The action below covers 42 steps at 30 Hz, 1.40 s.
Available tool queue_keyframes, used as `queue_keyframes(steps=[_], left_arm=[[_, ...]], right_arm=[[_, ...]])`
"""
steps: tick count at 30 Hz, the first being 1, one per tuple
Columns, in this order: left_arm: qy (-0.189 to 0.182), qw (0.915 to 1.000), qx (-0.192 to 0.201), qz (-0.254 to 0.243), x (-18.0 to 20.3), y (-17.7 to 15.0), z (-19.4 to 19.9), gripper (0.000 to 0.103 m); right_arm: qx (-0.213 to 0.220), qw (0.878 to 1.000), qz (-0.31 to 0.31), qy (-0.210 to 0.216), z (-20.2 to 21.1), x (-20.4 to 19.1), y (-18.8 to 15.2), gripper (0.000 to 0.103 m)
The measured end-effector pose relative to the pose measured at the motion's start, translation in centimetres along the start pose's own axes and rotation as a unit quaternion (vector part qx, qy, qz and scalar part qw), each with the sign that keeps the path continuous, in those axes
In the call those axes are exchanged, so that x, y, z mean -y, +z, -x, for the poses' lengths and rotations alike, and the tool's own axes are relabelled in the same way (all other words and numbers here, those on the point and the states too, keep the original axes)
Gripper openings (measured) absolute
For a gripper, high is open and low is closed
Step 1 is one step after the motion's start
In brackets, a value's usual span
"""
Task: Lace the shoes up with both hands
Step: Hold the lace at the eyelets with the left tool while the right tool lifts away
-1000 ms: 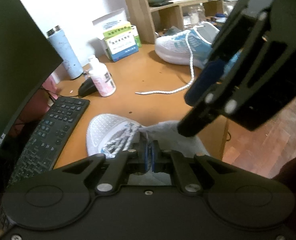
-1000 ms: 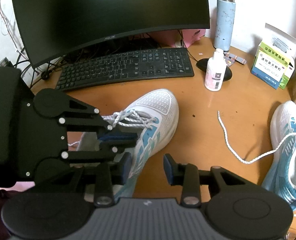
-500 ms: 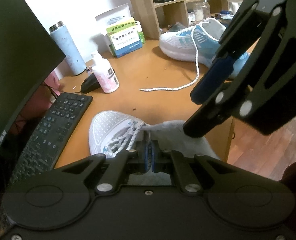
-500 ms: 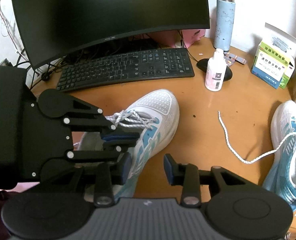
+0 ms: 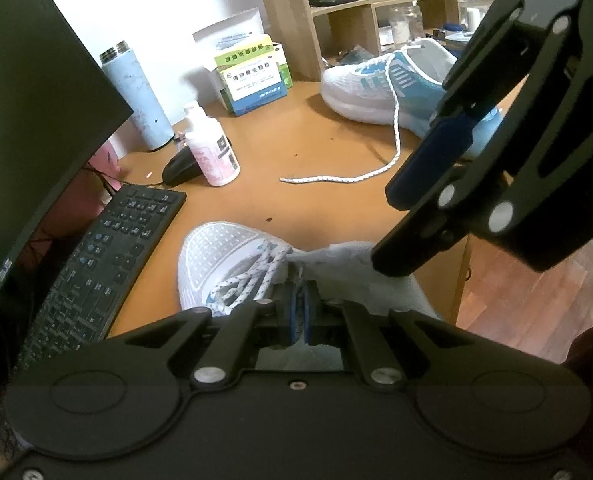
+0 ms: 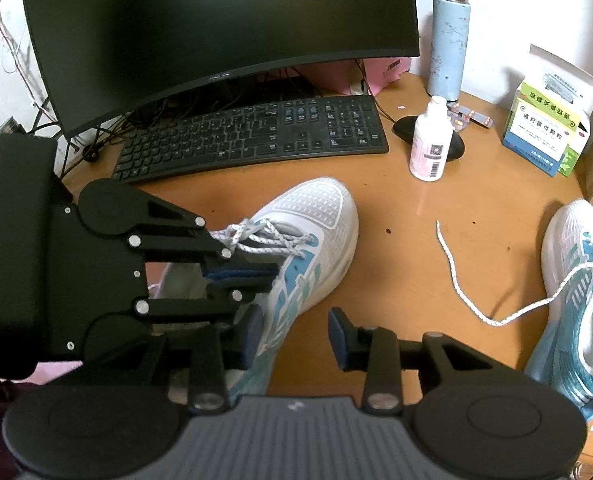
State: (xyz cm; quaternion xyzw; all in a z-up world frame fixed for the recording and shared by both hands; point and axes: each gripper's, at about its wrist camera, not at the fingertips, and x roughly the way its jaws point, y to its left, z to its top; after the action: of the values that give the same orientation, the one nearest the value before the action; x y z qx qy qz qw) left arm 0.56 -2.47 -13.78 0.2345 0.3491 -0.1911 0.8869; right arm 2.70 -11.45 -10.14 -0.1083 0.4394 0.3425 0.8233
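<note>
A white and blue shoe lies on the wooden desk, toe toward the keyboard, with speckled laces crossed over its front. My left gripper sits over the shoe's grey tongue, pads pressed together; whether lace or fabric is pinched is hidden. The right wrist view shows the left gripper shut above the shoe opening. My right gripper hangs open beside the shoe's side, with nothing between its fingers. A second shoe lies at the right, one loose lace trailing across the desk.
A curved monitor and black keyboard stand behind the shoe. A white bottle, mouse, blue flask and medicine boxes sit at the back right. A wooden shelf rises beyond; the desk edge drops to floor.
</note>
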Motion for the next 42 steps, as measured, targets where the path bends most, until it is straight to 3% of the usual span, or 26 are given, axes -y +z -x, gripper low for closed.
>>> queue_keyframes(steps=[22, 28, 30, 34, 39, 42], left_arm=[[0.003, 1.0, 0.003, 0.004, 0.0, 0.2, 0.5, 0.001], [0.016, 0.9994, 0.017, 0.026, -0.9, 0.3, 4.1, 0.001], [0.019, 0.999, 0.028, 0.029, -1.0, 0.5, 5.0, 0.001], [0.02, 0.9988, 0.039, 0.024, -0.7, 1.0, 5.6, 0.001], [0.018, 0.9988, 0.042, 0.02, -0.3, 1.6, 6.2, 0.001], [0.015, 0.9989, 0.042, 0.015, 0.1, 1.7, 6.4, 0.001]], right_arm=[[0.0, 1.0, 0.003, 0.003, -0.1, -0.1, 0.1, 0.036], [0.034, 0.999, -0.011, 0.018, 1.1, 0.3, 0.1, 0.036], [0.056, 0.997, -0.043, 0.04, 1.8, 1.0, 0.3, 0.036], [0.077, 0.981, -0.143, 0.106, 2.0, 3.4, 0.3, 0.029], [0.088, 0.952, -0.244, 0.16, 1.6, 6.1, -0.2, 0.016], [0.088, 0.934, -0.29, 0.192, 1.1, 7.2, -0.7, 0.015]])
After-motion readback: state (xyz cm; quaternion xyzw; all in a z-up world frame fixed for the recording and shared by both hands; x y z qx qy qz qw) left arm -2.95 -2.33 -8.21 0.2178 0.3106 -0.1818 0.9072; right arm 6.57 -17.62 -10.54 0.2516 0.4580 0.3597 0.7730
